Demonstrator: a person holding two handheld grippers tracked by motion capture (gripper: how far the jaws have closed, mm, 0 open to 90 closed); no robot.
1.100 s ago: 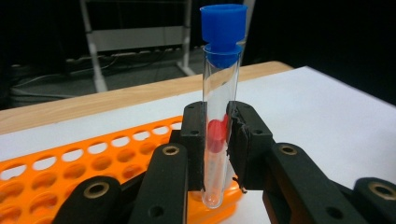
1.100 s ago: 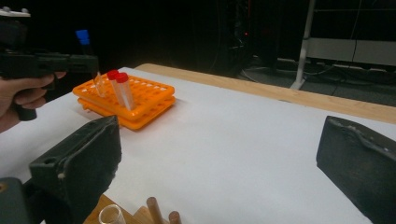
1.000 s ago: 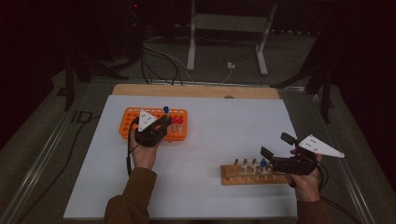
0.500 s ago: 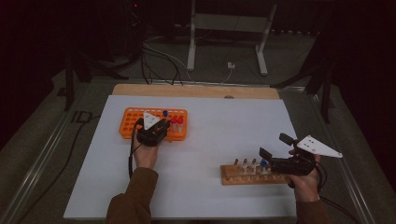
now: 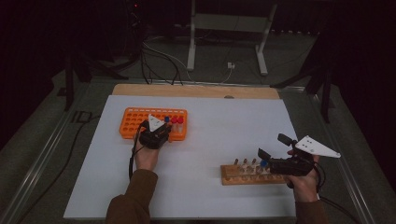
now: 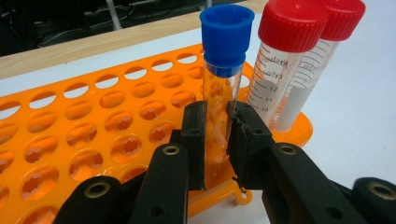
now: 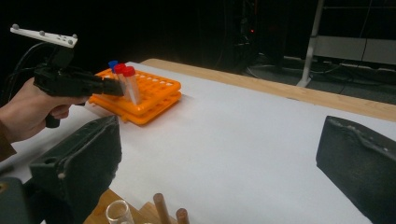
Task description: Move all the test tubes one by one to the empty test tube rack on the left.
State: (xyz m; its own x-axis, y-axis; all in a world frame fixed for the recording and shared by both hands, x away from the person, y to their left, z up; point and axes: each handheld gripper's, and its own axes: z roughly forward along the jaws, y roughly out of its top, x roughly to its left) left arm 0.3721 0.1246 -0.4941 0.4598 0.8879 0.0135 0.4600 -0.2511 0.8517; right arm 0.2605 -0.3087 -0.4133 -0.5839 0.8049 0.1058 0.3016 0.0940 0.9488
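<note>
An orange tube rack (image 5: 135, 122) stands at the left of the white table cover. My left gripper (image 5: 161, 127) is shut on a clear blue-capped tube (image 6: 224, 60), which stands upright with its lower end in a hole at the rack's (image 6: 93, 121) near right corner. Two red-capped tubes (image 6: 285, 65) stand right beside it. A wooden rack (image 5: 233, 175) lies at the front right and holds several tubes, one of them blue-capped (image 5: 264, 164). Just above its right end, my right gripper (image 5: 272, 145) hangs open with nothing between its fingers.
A white sheet (image 5: 215, 126) covers the table, and a wooden strip (image 5: 196, 91) runs along its far edge. Cables and a metal stand (image 5: 224, 42) lie on the dark floor beyond. In the right gripper view, an uncapped tube (image 7: 116, 212) stands in the wooden rack.
My left gripper has sunk a little with the blue-capped tube, bringing it lower into the orange rack. The right gripper has stayed where it was.
</note>
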